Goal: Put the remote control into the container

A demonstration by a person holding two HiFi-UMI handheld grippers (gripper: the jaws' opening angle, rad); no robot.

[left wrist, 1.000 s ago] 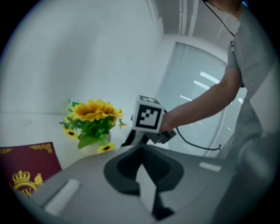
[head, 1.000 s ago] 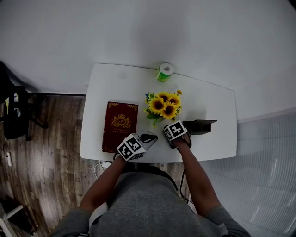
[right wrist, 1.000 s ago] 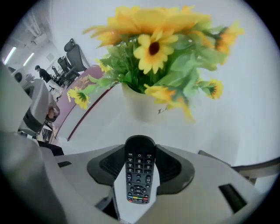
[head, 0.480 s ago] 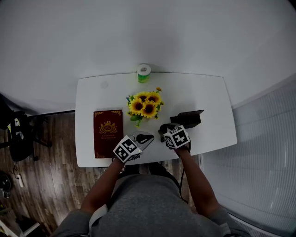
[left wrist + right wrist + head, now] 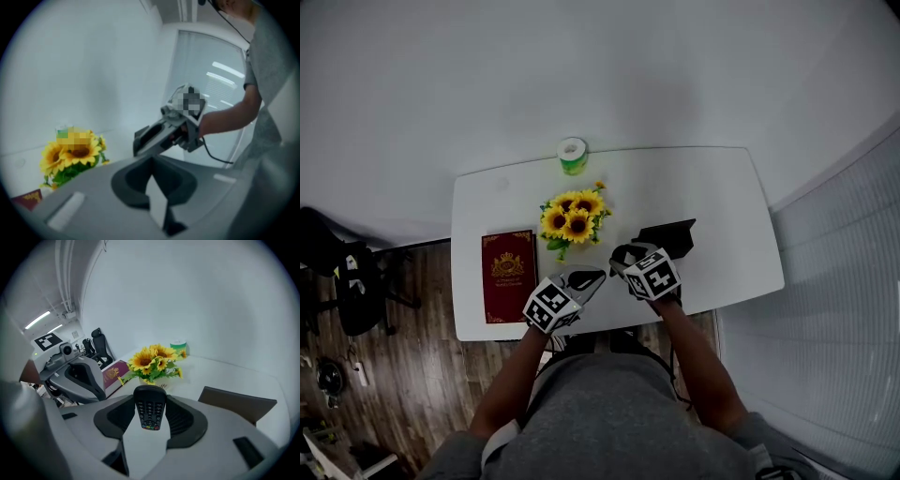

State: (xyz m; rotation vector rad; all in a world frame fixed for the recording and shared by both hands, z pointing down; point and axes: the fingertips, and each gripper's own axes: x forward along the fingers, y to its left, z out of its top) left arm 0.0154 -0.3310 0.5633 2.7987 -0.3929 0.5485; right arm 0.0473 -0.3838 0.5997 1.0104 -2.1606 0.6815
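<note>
Remote control (image 5: pixel 150 409) is clamped between your right gripper's (image 5: pixel 151 401) pads, its long axis running out along the jaws, above the desk's (image 5: pixel 712 202) front edge. The container (image 5: pixel 236 404) (the dark box) lies just right of those jaws, so this hand is nearer. Your left gripper (image 5: pixel 152 180) gapes empty.

- Remote control (image 5: pixel 150 412) in the right claw (image 5: pixel 150 397): black, one row of coloured buttons.
- Sunflowers (image 5: pixel 151 359) ahead of it: yellow, green leaves.
- Book (image 5: pixel 114 373) to its left: dark red, gold crest.
- Container (image 5: pixel 236 405) to its right: dark.
- Tabletop (image 5: pixel 220 373): white.
</note>
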